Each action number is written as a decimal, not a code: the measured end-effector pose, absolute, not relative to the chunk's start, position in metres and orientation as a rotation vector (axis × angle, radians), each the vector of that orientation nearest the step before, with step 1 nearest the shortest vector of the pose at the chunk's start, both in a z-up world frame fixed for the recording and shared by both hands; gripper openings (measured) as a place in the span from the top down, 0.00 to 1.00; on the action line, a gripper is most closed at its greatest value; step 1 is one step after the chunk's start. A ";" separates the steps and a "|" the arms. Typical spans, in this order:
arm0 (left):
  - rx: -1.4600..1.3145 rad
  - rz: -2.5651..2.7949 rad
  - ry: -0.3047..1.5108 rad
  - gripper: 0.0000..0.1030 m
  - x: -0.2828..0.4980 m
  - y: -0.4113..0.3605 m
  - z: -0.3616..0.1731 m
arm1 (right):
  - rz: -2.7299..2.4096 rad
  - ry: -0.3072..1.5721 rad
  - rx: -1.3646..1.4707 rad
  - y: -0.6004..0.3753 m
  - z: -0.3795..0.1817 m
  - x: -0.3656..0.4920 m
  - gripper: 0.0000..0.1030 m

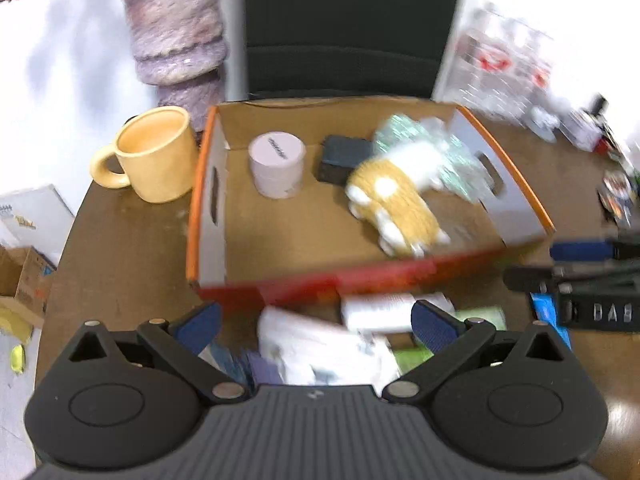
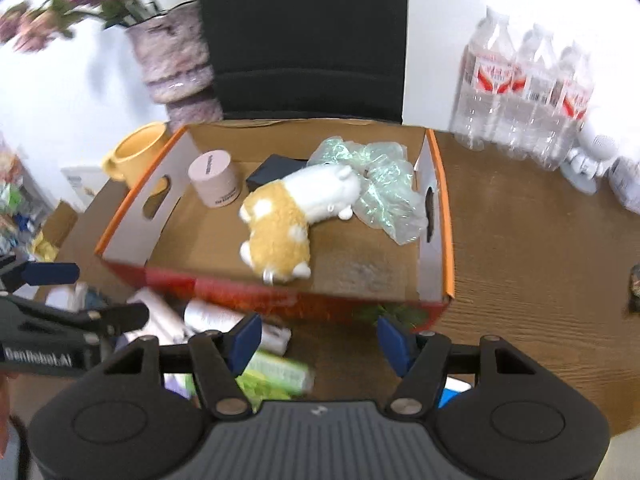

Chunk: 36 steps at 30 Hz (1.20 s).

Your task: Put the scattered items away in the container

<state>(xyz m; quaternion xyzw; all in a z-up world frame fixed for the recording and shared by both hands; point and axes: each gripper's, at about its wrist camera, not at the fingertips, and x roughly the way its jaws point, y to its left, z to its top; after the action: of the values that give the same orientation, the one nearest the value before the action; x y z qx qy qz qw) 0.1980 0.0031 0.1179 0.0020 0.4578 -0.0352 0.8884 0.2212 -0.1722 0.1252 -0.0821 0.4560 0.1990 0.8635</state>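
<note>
left gripper wide, empty | right gripper part-open, empty | plush toy in box

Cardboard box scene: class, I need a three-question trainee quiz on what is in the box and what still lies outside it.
1. True or false: the plush toy lies inside the cardboard box.
2. Which stands outside the box? A) pink canister B) yellow mug C) dark blue case
3. Fill in: the white rolls lie on the table in front of the box's ___ wall.

Key: 1 true; 2 B; 3 red
</note>
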 end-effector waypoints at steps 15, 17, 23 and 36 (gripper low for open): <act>0.003 -0.010 0.699 0.00 0.003 -0.021 0.050 | 0.401 0.554 -0.248 -0.222 0.070 0.006 0.20; 0.013 -0.009 0.694 0.00 -0.011 -0.025 0.040 | 0.383 0.585 -0.217 -0.225 0.053 -0.007 0.21; -0.025 -0.013 0.671 0.00 -0.026 -0.021 0.028 | 0.345 0.581 -0.178 -0.226 0.035 -0.022 0.21; 0.006 -0.001 0.703 0.00 -0.020 -0.021 0.007 | 0.297 0.644 -0.155 -0.220 0.007 -0.013 0.18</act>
<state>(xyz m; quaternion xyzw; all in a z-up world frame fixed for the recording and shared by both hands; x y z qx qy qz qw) -0.0199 -0.0211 0.0067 0.0027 0.3445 -0.0004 0.9388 -0.0129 -0.2203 0.0070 -0.0756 0.3150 0.1453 0.9349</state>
